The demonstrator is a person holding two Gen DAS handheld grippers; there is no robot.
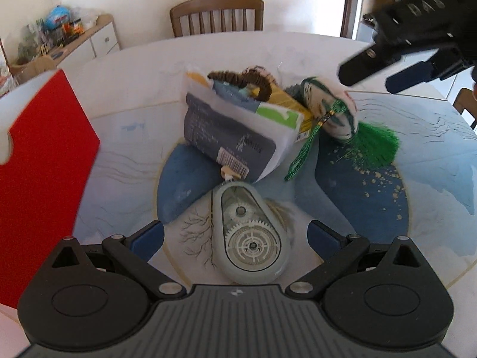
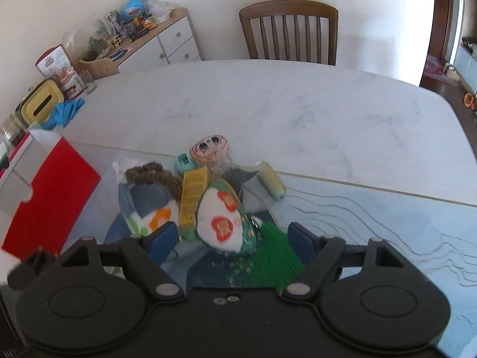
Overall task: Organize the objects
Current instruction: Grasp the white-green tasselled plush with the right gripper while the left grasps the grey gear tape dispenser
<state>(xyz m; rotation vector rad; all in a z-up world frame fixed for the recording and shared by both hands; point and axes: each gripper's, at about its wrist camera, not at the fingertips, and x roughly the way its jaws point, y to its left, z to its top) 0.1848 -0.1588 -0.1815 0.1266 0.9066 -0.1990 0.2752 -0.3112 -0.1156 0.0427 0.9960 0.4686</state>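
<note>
A grey-green correction tape dispenser [image 1: 250,232] lies on the patterned mat between the wide-open jaws of my left gripper [image 1: 235,235], untouched. Behind it is a pile: a clear pouch with a dark card [image 1: 232,137], a brown scrunchie [image 1: 238,80], a yellow pack [image 2: 192,200] and a white embroidered sachet with a green tassel [image 1: 340,113]. My right gripper [image 2: 231,238] is open, its jaws either side of the sachet [image 2: 220,220] and tassel [image 2: 274,259]; it also shows in the left wrist view [image 1: 378,71] above the sachet.
A red and white box [image 1: 44,164] stands at the left; it also shows in the right wrist view [image 2: 50,191]. A cartoon face sticker [image 2: 208,147], a small teal item [image 2: 186,164] and a pale roll [image 2: 271,183] lie behind the pile. A wooden chair [image 2: 289,32] and a cluttered sideboard [image 2: 134,38] are beyond the table.
</note>
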